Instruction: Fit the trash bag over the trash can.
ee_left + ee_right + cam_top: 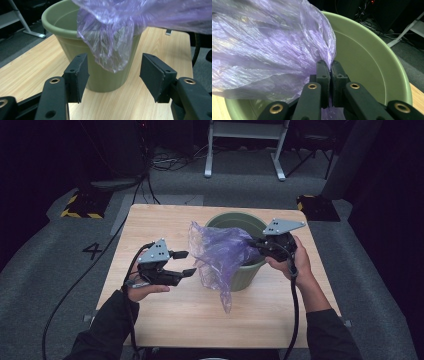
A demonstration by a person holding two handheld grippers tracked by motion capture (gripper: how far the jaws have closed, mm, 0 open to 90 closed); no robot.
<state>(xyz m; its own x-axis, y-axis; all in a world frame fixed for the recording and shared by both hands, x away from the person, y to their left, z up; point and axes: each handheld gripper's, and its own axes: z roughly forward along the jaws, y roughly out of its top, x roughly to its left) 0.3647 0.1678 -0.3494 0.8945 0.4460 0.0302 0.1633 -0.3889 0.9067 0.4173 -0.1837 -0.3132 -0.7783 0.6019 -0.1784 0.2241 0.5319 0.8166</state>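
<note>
The table (165,315) carries a green bin (248,272) near its far right side. Your purple bag (220,252) hangs over the bin's near rim, pinched at one edge by your right gripper (330,75), whose jaws are clamped tight on the film. Your left gripper (113,75) stands open and empty, the bag's loose tail hanging just ahead of it. Take the opposite edge of the mouth high up, not that tail, then spread both edges apart over the rim.
</note>
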